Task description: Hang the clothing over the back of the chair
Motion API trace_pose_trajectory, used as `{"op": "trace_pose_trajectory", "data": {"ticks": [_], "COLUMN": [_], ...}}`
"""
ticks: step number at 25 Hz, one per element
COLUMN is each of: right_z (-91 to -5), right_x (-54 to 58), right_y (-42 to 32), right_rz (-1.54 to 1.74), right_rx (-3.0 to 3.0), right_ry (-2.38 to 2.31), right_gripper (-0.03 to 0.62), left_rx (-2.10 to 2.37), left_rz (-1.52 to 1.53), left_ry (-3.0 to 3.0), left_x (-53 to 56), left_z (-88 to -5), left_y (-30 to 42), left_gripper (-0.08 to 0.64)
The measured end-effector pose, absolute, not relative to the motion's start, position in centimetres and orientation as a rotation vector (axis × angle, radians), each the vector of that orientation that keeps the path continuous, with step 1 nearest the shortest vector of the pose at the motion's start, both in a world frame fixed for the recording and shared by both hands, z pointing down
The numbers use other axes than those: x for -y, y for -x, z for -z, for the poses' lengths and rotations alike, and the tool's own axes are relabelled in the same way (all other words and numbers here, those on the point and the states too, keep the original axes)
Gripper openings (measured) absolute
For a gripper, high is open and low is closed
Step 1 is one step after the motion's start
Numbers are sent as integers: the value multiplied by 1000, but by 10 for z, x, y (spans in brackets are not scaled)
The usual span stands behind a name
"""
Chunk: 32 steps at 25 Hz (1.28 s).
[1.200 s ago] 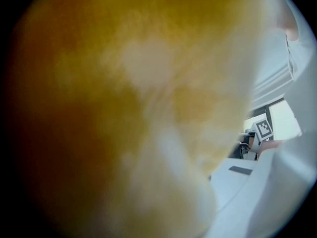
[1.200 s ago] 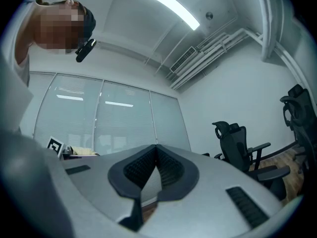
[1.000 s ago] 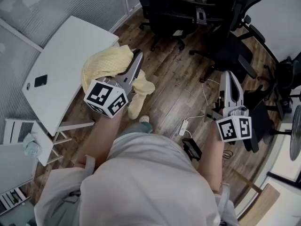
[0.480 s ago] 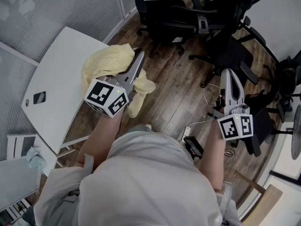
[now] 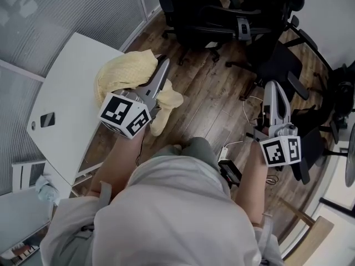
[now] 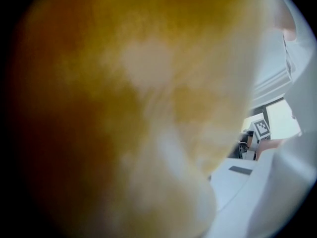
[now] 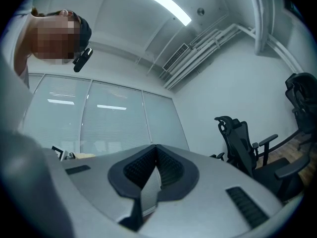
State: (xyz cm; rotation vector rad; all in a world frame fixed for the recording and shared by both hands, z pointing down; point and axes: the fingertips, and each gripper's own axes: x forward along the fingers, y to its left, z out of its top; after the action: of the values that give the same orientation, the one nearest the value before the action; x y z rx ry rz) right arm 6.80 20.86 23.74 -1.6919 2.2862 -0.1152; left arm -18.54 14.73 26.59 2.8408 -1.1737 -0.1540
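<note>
Wood flooring (image 5: 216, 101) runs out to black office chairs (image 5: 205, 21) ahead of you. Your left gripper (image 5: 164, 65) pinches the yellow clothing (image 5: 125, 73), which hangs bunched by the edge of the white surface (image 5: 66, 110). Your right gripper (image 5: 273, 90) is pressed together, empty.

Office, black swivel chairs (image 5: 202, 21), white desk (image 5: 66, 110), glass partition walls (image 5: 61, 10), wood floor (image 5: 208, 101)
</note>
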Motion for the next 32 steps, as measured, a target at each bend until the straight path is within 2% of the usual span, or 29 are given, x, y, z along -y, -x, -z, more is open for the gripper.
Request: {"op": "trace_pose_trajectory", "data": {"ticks": [32], "right_z": [-238], "right_x": [-11], "right_y": [-134], "right_rz": [195], "right_rx": [-2419], "right_ry": [1456], "right_gripper": [21], "left_rx": [1404], "left_rz": [155], "left_ry": [-2722], "left_x": [-12], "left_z": [-266], "left_y": [120], "left_gripper": [35]}}
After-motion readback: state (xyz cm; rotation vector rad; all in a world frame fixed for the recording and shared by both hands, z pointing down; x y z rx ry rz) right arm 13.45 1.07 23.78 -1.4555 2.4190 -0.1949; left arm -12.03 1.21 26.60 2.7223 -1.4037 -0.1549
